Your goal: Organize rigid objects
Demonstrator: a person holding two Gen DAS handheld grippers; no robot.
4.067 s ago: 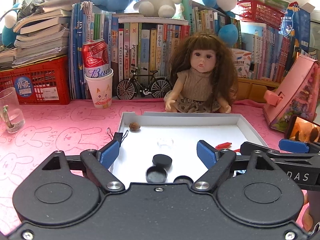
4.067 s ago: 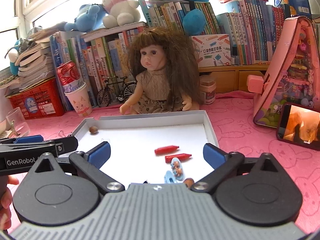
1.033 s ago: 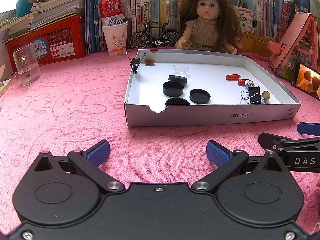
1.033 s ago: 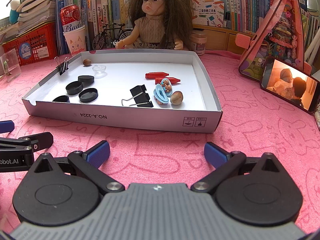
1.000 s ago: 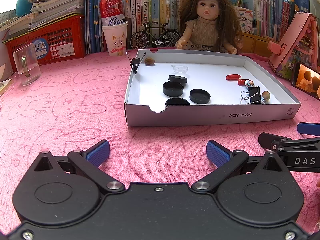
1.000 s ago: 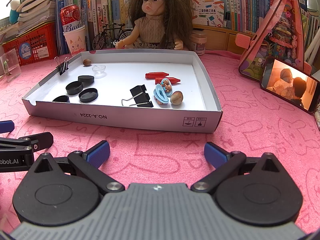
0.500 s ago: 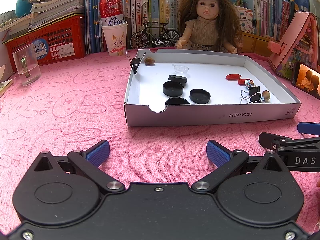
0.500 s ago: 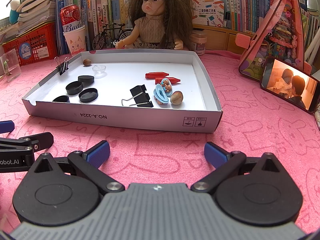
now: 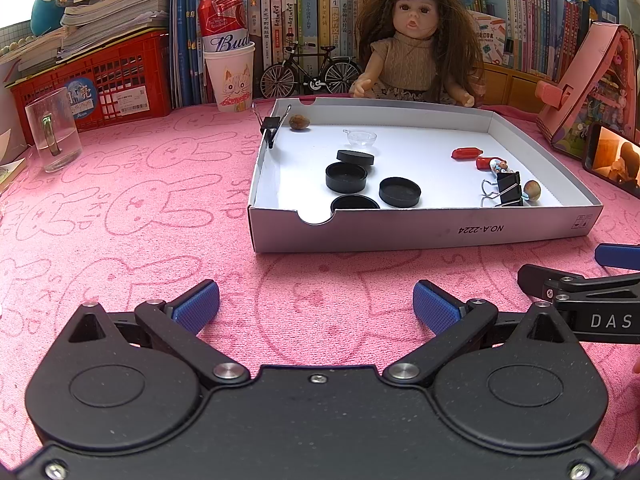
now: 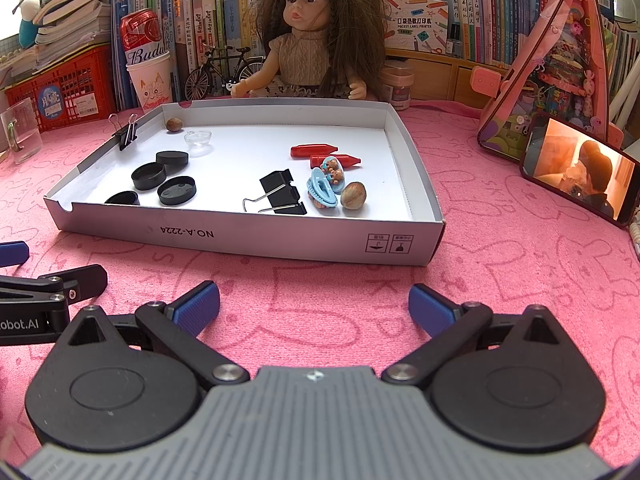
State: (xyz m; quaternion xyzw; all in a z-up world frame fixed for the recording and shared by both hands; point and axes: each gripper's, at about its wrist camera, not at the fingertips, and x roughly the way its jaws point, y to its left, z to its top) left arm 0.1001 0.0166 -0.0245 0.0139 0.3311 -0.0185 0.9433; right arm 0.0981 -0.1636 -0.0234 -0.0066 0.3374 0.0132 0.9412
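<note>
Hovering wide open & empty, left tool point(image 9: 316, 306), right tool point(image 10: 314, 306), black cap point(image 9: 355, 202) half hidden behind tray point(image 9: 420, 226) wall

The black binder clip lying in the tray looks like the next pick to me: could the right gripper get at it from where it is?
Probably yes. The right gripper is open and empty before the tray's low front wall; the binder clip lies just behind it, with the blue hair clip close beside.

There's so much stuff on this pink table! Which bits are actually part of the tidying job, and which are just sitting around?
Job: white tray, black caps, binder clip, red crayons, blue hair clip, nut.

Just there: doll, toy bicycle, beer can, phone, glass mug.
</note>
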